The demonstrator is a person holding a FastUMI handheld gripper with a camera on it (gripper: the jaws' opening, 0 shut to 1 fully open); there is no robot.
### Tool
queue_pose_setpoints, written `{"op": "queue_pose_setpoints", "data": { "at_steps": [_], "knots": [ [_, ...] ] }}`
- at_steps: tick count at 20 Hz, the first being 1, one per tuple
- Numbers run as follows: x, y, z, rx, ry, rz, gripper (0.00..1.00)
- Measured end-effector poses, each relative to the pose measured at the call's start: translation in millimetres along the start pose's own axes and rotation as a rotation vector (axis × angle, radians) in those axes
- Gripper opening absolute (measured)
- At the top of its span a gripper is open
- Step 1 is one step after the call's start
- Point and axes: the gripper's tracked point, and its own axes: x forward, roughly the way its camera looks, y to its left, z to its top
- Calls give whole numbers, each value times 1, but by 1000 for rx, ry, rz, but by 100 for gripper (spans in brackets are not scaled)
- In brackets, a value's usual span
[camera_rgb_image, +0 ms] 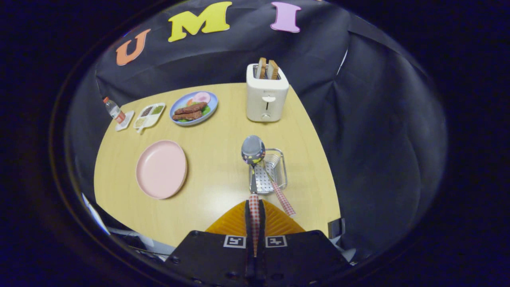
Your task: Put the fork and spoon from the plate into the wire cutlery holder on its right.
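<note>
The fingers [254, 217] are closed on the checked handle of the spoon [253, 150], bowl raised above the wire cutlery holder [275, 169]. The fork [279, 191] leans inside the holder. The pink plate [161, 168] lies left on the desk [215, 131].

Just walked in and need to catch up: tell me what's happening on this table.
A hand-held gripper is shut on the checkered handle of a spoon, holding it over the wire cutlery holder. The fork already leans in the holder. The pink plate beside it is bare, so only the spoon remains.
</note>
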Motion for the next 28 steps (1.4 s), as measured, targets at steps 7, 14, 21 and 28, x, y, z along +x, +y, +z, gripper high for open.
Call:
{"op": "queue_pose_setpoints", "data": {
  "at_steps": [7,14,21,28],
  "knots": [
    [-1,3,13,118,209,138,3],
    [13,3,7,65,422,85,3],
    [29,-5,15,-83,585,37,3],
    [42,-8,29,-174,647,-8,6]
  ]
}}
